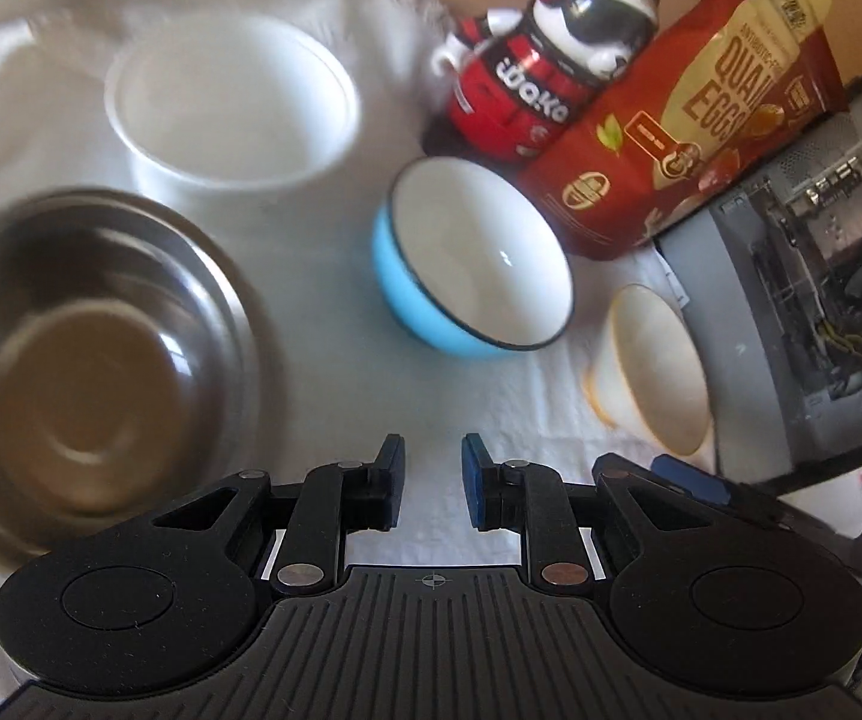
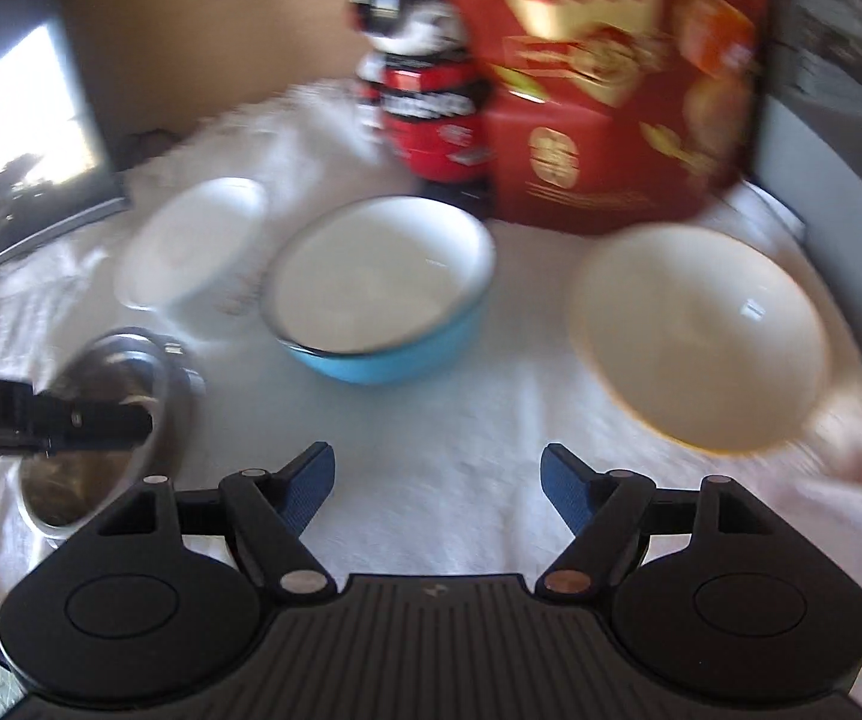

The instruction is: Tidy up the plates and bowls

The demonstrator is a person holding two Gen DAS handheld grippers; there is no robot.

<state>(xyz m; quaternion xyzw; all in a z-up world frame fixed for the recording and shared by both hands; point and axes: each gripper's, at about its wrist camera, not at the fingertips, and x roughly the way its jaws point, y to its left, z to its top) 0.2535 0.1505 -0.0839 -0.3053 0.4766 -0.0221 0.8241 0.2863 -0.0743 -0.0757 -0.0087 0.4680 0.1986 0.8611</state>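
Four bowls stand on a white towel [image 1: 311, 324]. A steel bowl [image 1: 89, 348] is at the left, with a white plastic bowl [image 1: 233, 114] behind it. A blue bowl [image 1: 472, 258] with a white inside sits in the middle, and a cream bowl [image 1: 652, 372] with an orange rim at the right. My left gripper [image 1: 432, 480] hangs over bare towel with a narrow gap and nothing between its pads. My right gripper [image 2: 436, 468] stands wide open over the towel, in front of the blue bowl [image 2: 383, 288] and left of the cream bowl [image 2: 700, 336]. In the right wrist view, the left gripper [image 2: 137, 423] shows over the steel bowl [image 2: 131, 360].
A panda figure [image 1: 550, 60] and a red quail-egg bag [image 1: 700, 108] stand close behind the blue bowl. An open computer case [image 1: 820, 300] borders the towel at the right. A dark screen [image 2: 11, 180] stands at the far left.
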